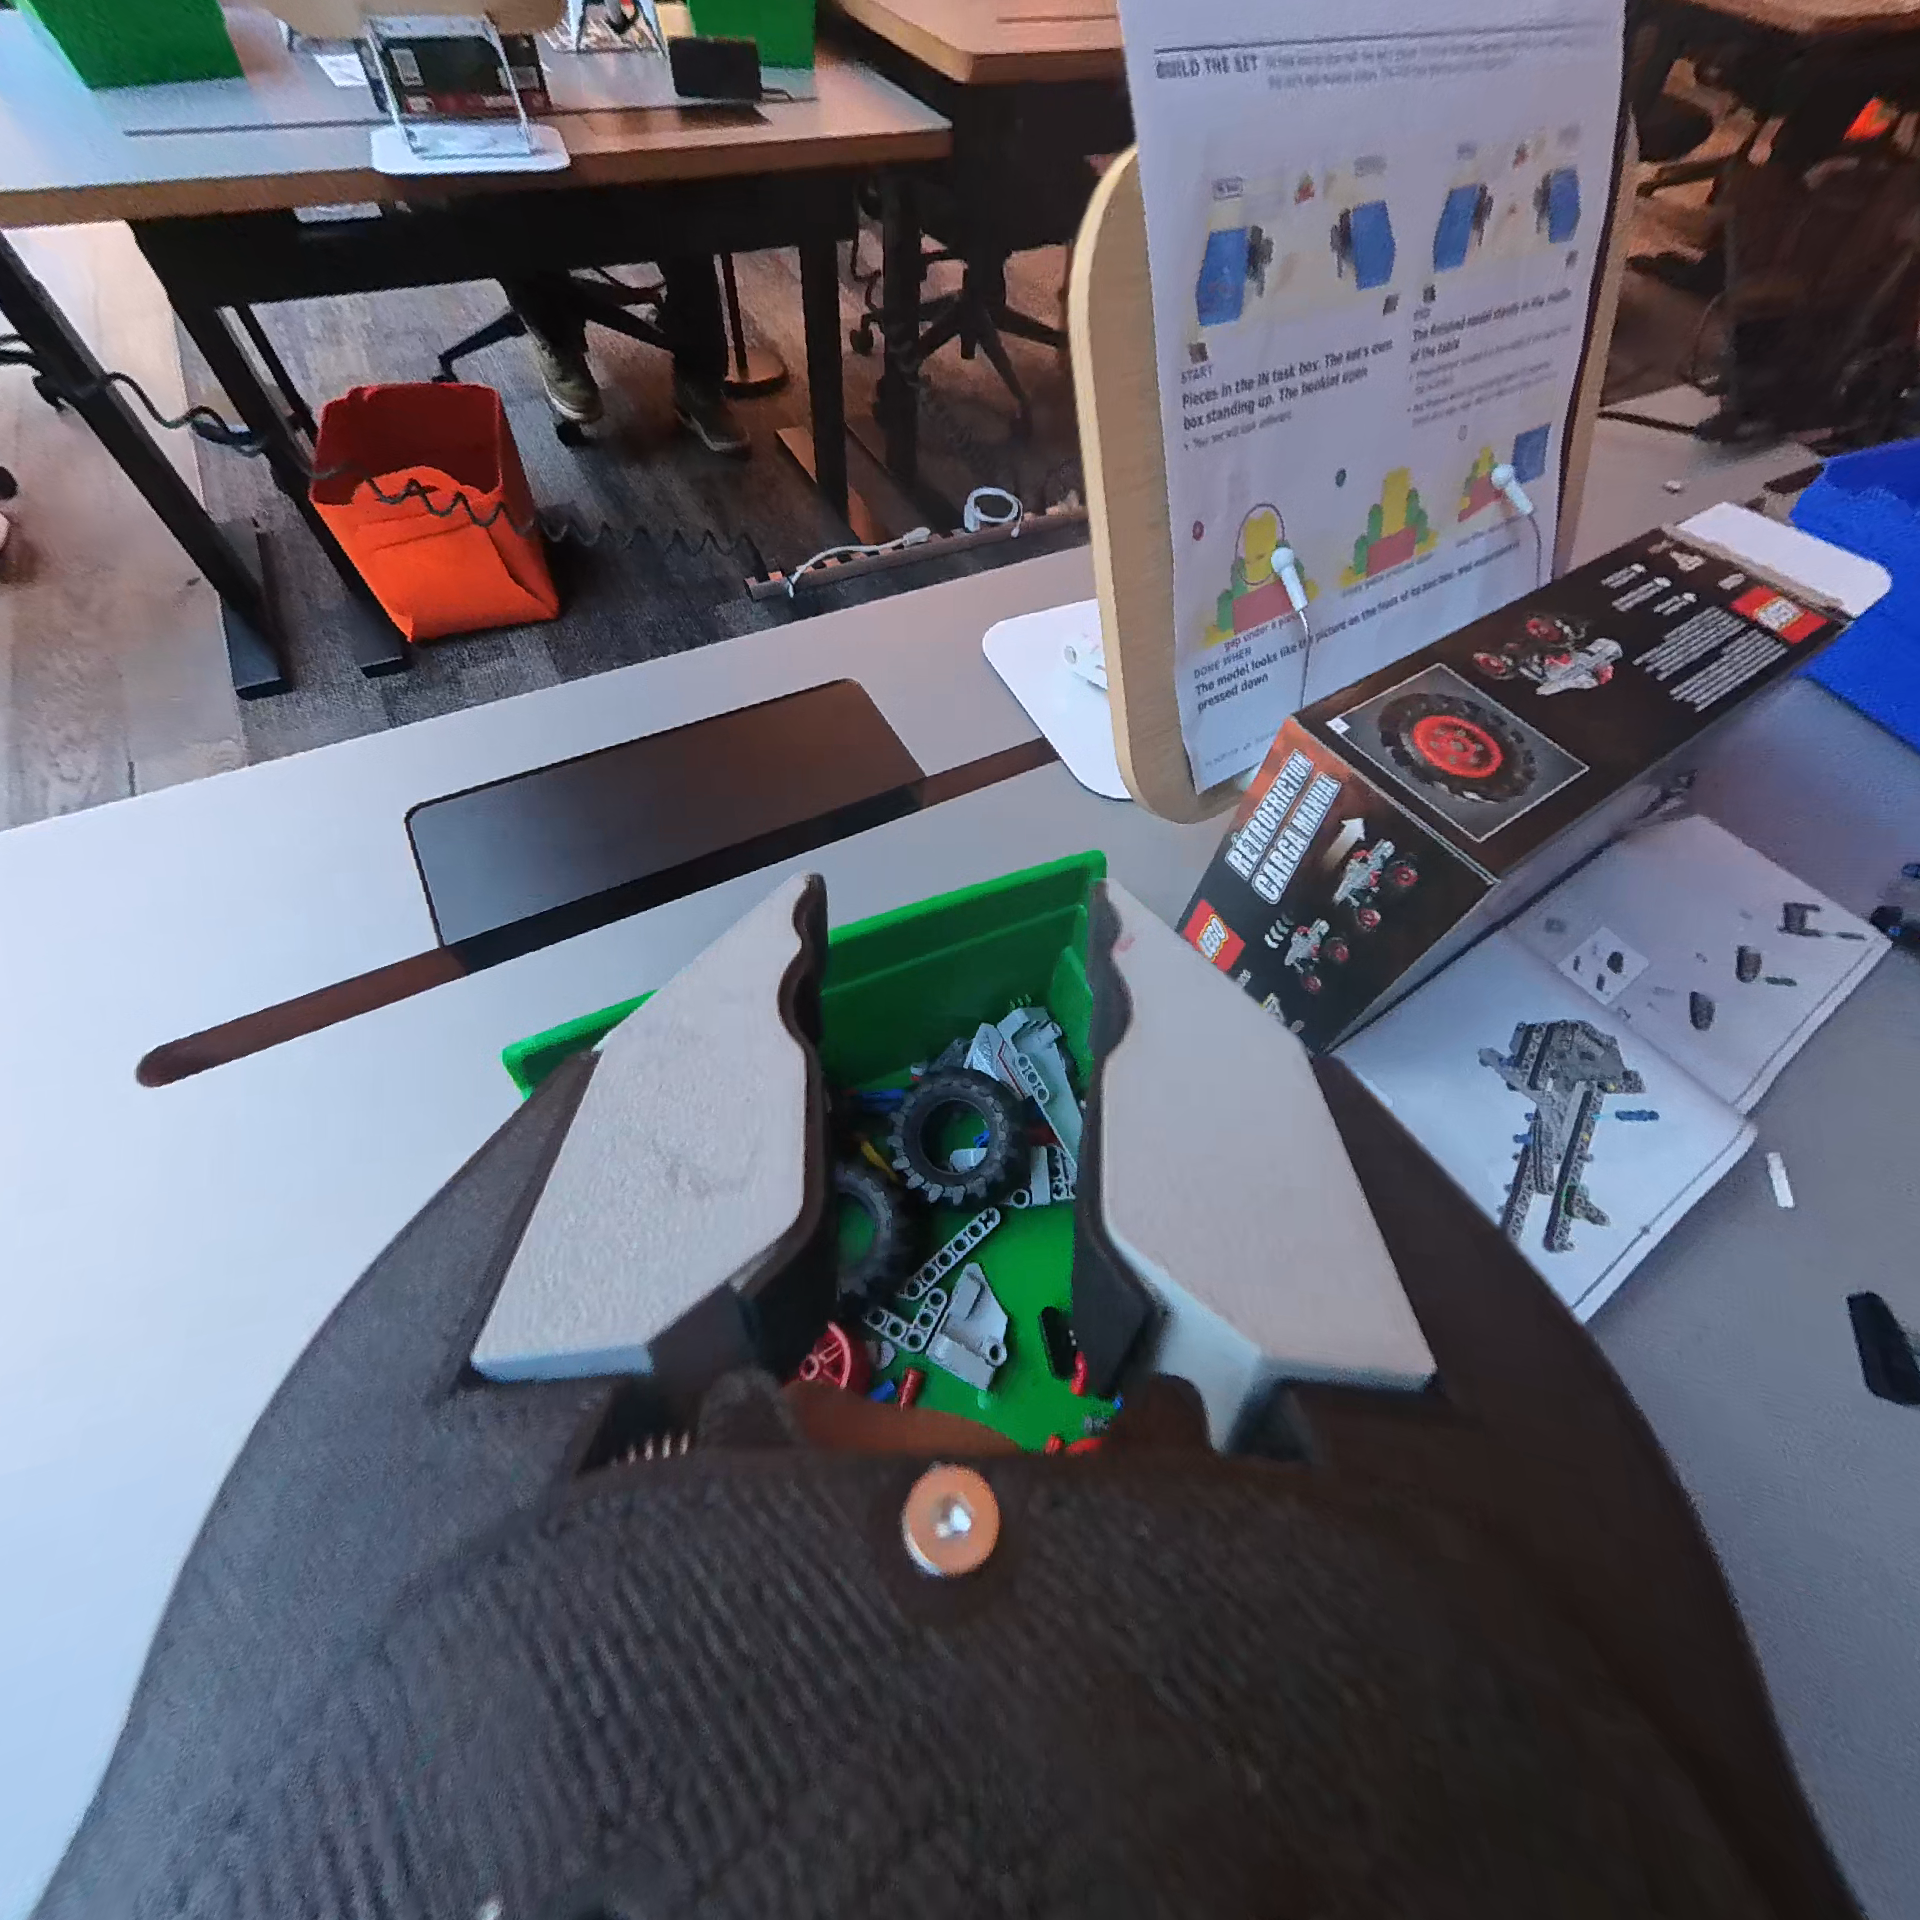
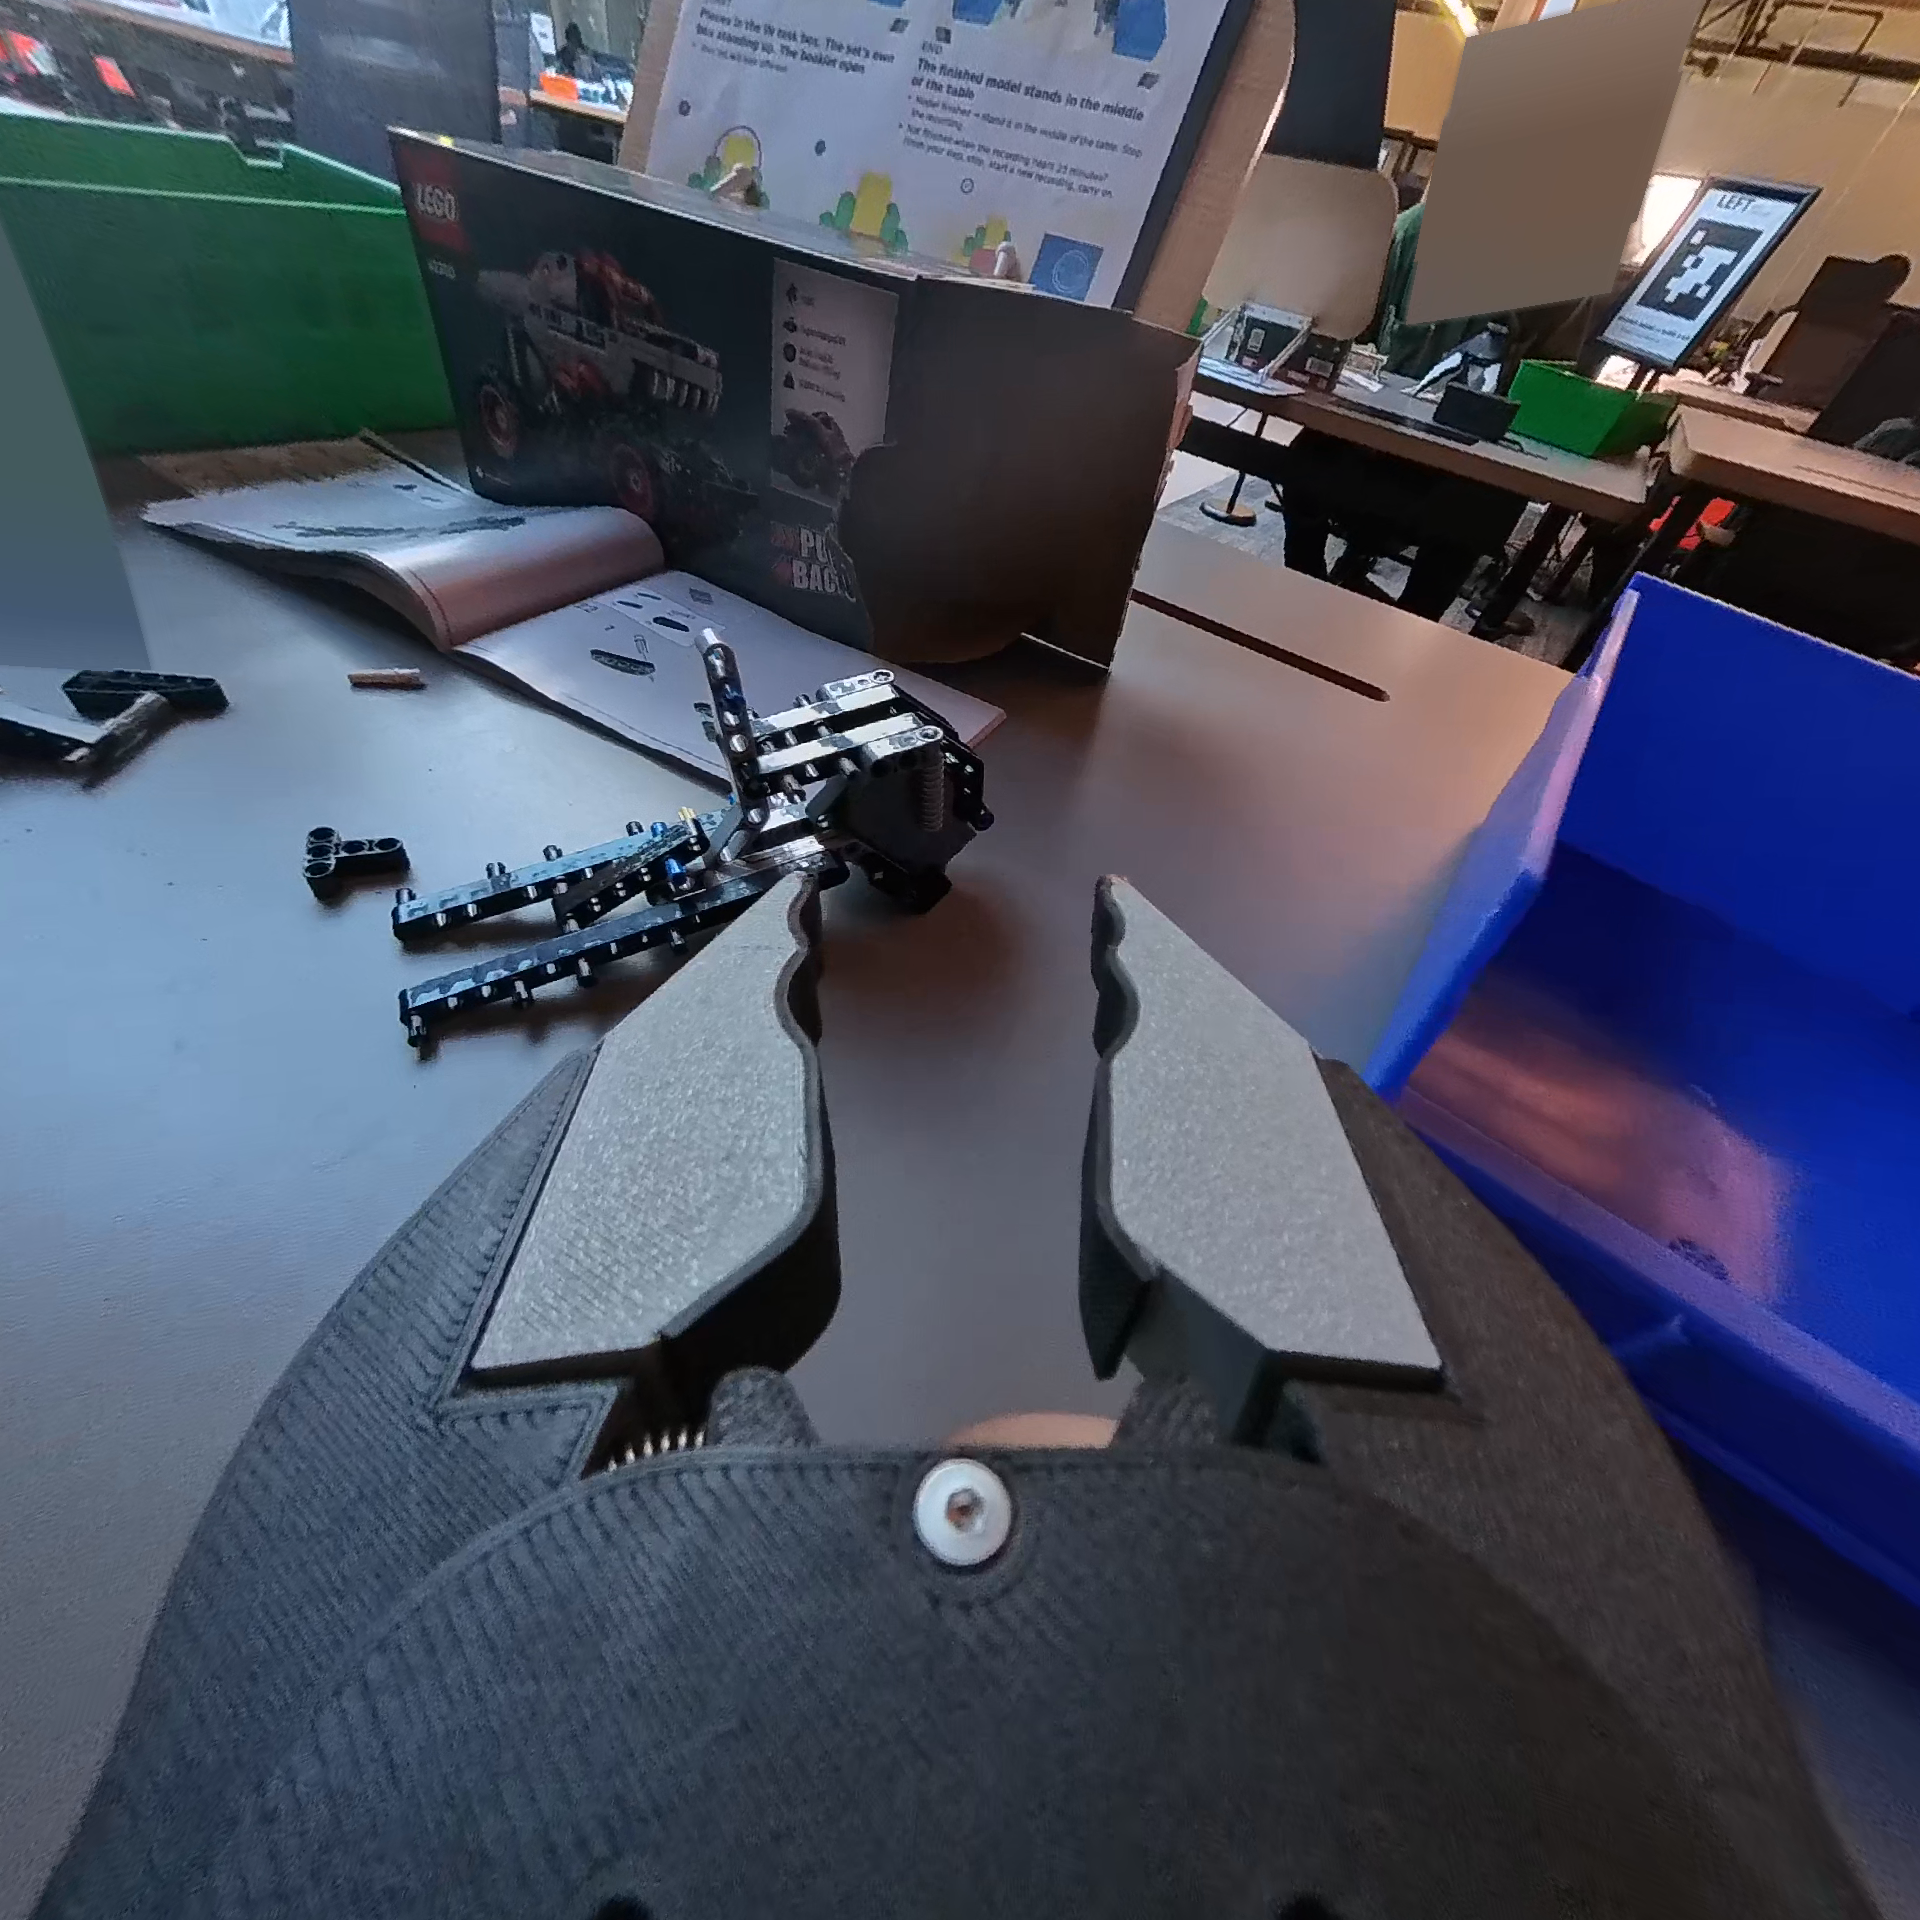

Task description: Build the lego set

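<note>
From the left wrist view, we look down past our left gripper (image 1: 951, 914), its fingers spread and holding nothing, poised above the green bin (image 1: 966, 925) of loose pieces (image 1: 966, 1205). Black tyres (image 1: 951, 1132), grey beams and small red and blue parts lie heaped directly below and between the fingers, so we judge this hand the nearer one for fetching the next part. To the right the set's box (image 1: 1507, 790) lies on the tabletop (image 1: 260, 1195), with the open booklet (image 1: 1621, 1091) in front of it and an instruction sheet (image 1: 1371, 312) standing behind on a wooden stand.

From the right wrist view, our right gripper (image 2: 951, 904) hangs low over the tabletop with its fingers likewise spread and empty. The partly built chassis (image 2: 748, 831) sits just ahead and to the left of the fingers, its two long black beams running from the motor-like block out toward the left. A small black connector (image 2: 348, 854) lies farther left, apart from it, and a blue bin (image 2: 1714, 1039) stands close on the right. We judge that steadying the chassis calls for a short swing left by this hand.
</note>
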### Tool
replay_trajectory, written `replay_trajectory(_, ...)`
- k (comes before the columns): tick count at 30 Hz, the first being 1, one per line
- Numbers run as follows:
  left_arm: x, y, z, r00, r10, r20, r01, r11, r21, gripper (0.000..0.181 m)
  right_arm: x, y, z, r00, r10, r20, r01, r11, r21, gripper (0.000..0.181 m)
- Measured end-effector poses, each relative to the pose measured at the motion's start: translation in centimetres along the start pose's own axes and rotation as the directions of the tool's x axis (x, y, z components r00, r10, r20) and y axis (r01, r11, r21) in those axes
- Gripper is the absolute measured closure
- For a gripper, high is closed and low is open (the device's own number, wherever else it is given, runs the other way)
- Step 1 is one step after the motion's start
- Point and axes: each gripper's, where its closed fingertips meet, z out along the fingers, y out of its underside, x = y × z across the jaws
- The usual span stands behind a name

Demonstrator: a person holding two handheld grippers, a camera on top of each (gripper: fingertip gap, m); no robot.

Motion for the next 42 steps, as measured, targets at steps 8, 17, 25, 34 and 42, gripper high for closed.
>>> replay_trajectory(8,1.9,1.8,1.5,0.997,0.033,-0.063,-0.038,0.995,-0.095,0.124,-0.2,0.1,0.1,1.000,0.001,0.016,-0.001,1.000,-0.010,0.132)
replay_trajectory(17,1.7,-0.1,0.6,0.998,0.052,-0.022,-0.053,0.999,-0.009,0.128,0.5,0.2,0.1,1.000,0.023,-0.012,-0.023,1.000,-0.009,0.130)
replay_trajectory(25,3.7,1.5,2.3,0.989,0.130,-0.066,-0.136,0.985,-0.104,0.134,0.6,0.2,0.2,1.000,0.018,-0.024,-0.019,1.000,-0.016,0.135)
replay_trajectory(34,2.9,-0.1,0.9,0.994,0.082,-0.067,-0.083,0.997,-0.009,0.163,1.3,0.5,0.3,0.997,0.014,-0.073,-0.017,0.999,-0.036,0.181)
replay_trajectory(42,2.6,-0.4,0.9,0.996,0.072,-0.048,-0.072,0.997,0.007,0.167,1.4,0.4,0.2,0.997,0.007,-0.082,-0.010,1.000,-0.028,0.165)
